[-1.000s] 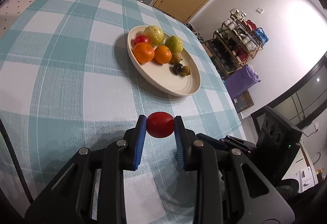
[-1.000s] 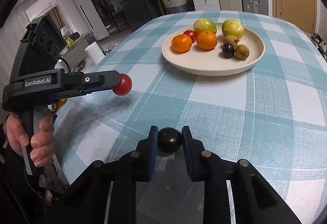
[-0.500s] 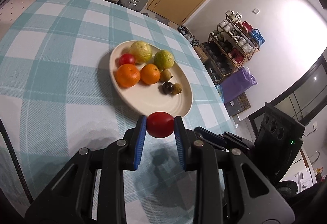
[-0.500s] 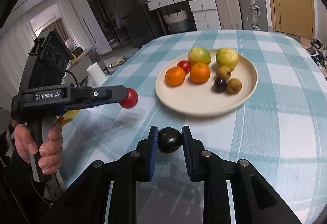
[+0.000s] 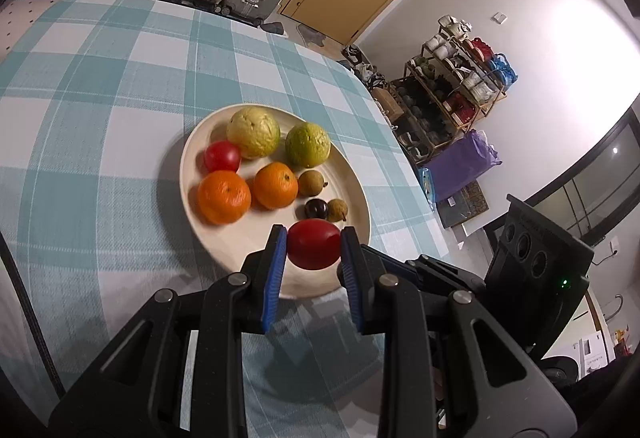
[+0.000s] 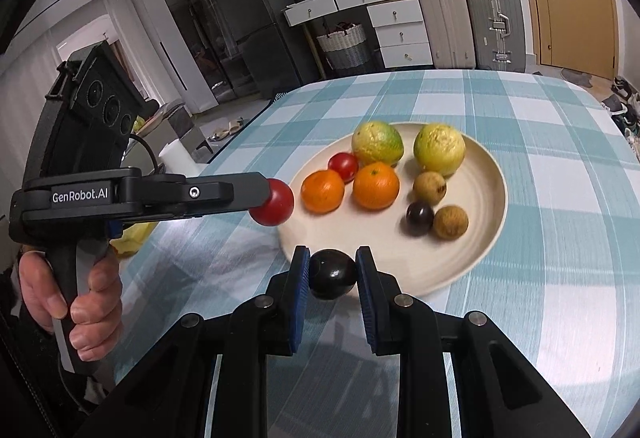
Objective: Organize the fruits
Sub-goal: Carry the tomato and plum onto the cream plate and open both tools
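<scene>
My left gripper (image 5: pixel 314 244) is shut on a red tomato (image 5: pixel 314 244) and hangs over the near rim of the cream plate (image 5: pixel 356 182). In the right wrist view the same tomato (image 6: pixel 274 202) shows at the plate's left edge. My right gripper (image 6: pixel 332 274) is shut on a dark round fruit (image 6: pixel 332 274) just above the plate's near rim (image 6: pixel 492 222). On the plate lie two oranges (image 6: pixel 376 185), a small tomato (image 6: pixel 343 165), two yellow-green guavas (image 6: pixel 439 148), two brown longans (image 6: pixel 451 222) and a dark plum (image 6: pixel 419 217).
The plate sits on a teal and white checked tablecloth (image 6: pixel 560 238). A hand (image 6: pixel 80 302) holds the left gripper's handle at the table's left side. Suitcases (image 6: pixel 492 22), drawers and a door stand behind the table; a shoe rack (image 5: pixel 452 94) stands by the wall.
Both grippers have moved toward the plate with their fruits and risen slightly. The plate now lies directly below the fingertips instead of farther off.
</scene>
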